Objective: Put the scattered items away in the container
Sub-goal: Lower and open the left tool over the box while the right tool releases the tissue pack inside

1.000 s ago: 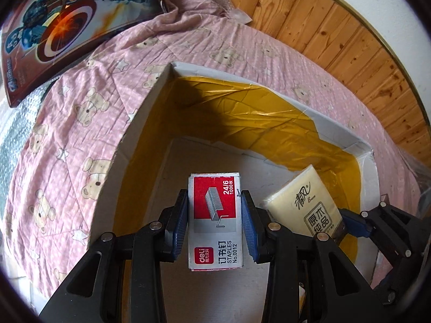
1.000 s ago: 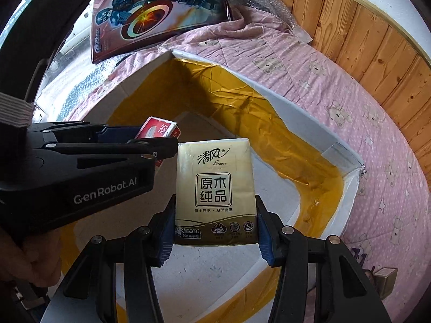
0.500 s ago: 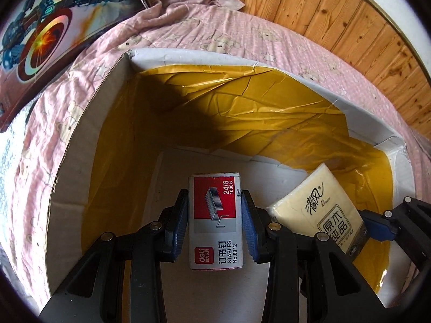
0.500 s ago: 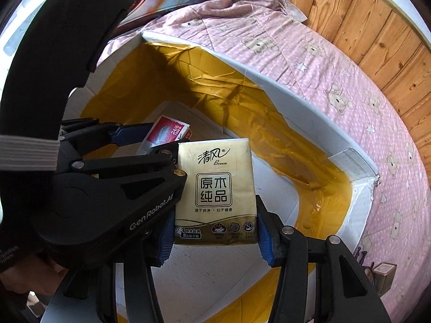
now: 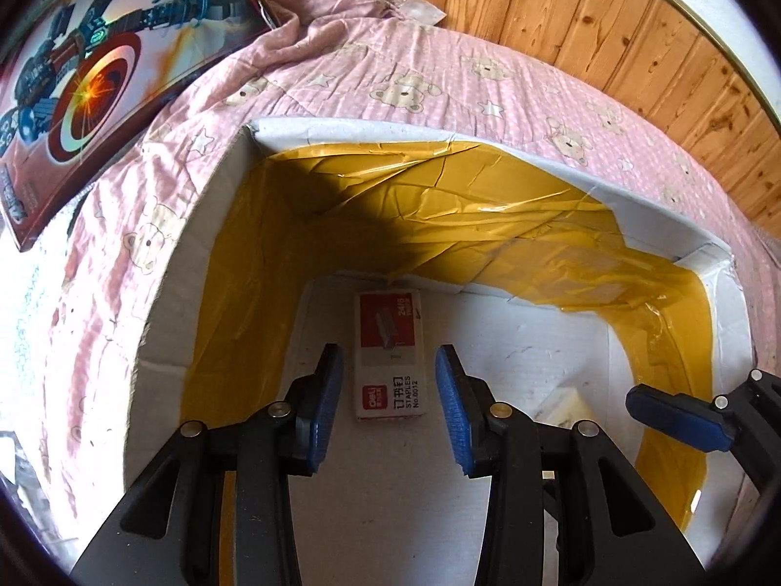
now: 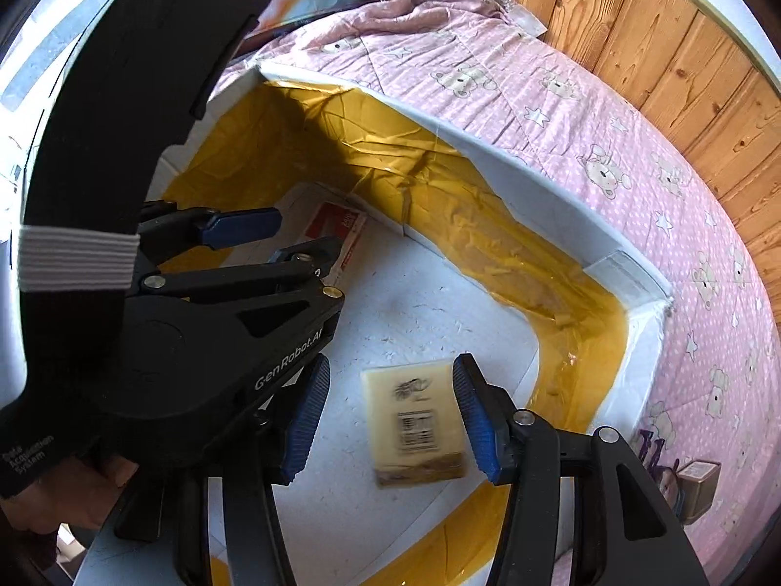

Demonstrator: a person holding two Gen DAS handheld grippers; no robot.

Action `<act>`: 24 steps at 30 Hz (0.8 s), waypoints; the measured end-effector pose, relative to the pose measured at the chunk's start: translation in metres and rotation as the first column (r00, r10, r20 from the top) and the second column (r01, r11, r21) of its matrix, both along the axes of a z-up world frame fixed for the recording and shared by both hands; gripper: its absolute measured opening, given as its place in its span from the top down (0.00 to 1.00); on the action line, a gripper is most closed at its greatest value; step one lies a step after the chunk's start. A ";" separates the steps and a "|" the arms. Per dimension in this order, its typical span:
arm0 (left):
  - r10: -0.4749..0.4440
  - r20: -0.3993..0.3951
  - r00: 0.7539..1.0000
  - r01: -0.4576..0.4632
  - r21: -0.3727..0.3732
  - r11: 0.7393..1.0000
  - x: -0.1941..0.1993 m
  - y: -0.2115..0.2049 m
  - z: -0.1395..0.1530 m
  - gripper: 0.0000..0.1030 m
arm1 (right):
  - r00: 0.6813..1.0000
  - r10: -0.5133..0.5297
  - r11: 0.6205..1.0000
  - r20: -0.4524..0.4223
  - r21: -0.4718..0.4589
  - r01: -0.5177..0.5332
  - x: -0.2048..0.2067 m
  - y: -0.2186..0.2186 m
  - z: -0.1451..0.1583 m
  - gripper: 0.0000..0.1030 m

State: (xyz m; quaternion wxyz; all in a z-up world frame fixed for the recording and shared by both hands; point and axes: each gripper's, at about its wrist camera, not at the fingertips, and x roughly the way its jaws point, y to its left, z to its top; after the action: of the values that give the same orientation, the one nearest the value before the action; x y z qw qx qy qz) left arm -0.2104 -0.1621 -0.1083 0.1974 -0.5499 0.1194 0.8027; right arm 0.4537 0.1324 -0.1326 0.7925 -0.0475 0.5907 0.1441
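A red and white staples box [image 5: 389, 356] lies on the white floor of the open cardboard box [image 5: 351, 139], whose inner walls are lined with yellow tape. My left gripper [image 5: 388, 408] hangs above it, jaws opening, pads clear of the box. In the right wrist view a pale yellow tissue pack [image 6: 417, 422], blurred, lies below my right gripper [image 6: 390, 422], whose jaws are opening with pads apart from the pack. The staples box [image 6: 339, 232] shows beyond the left gripper [image 6: 283, 239]. The cardboard box's rim [image 6: 537, 176] runs behind.
The box sits on a pink bear-print bedspread [image 5: 439, 83]. A large colourful toy package [image 5: 88, 73] lies at the far left. Wooden wall panelling [image 5: 610, 24] runs along the back. A hand [image 6: 97, 478] holds the left gripper's black body. A small brown object [image 6: 698, 486] lies at the right.
Both grippers have let go: the staples box dropped onto the box floor from the left jaws, and the tissue pack fell from the right jaws, flipping to its barcode side.
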 end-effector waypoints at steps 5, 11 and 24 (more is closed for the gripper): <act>-0.006 -0.026 1.000 0.006 -0.009 1.000 0.012 -0.002 0.011 0.59 | 1.000 -0.006 1.000 0.016 0.022 0.006 -0.013 0.002 0.011 0.47; -0.010 -0.047 0.999 0.010 -0.007 1.000 0.028 -0.011 0.026 0.57 | 0.999 -0.024 0.998 0.034 0.058 0.022 -0.032 0.002 0.024 0.47; -0.017 -0.037 0.999 0.018 0.029 0.999 0.078 -0.049 0.049 0.57 | 0.991 -0.041 0.989 0.124 0.146 0.022 -0.089 0.005 0.042 0.45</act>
State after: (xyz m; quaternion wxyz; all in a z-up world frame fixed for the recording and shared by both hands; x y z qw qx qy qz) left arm -0.1319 -0.2112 -0.0589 0.2103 -0.5309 0.1161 0.8127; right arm 0.3646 0.1372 -0.0903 0.8318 0.0104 0.5281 0.1708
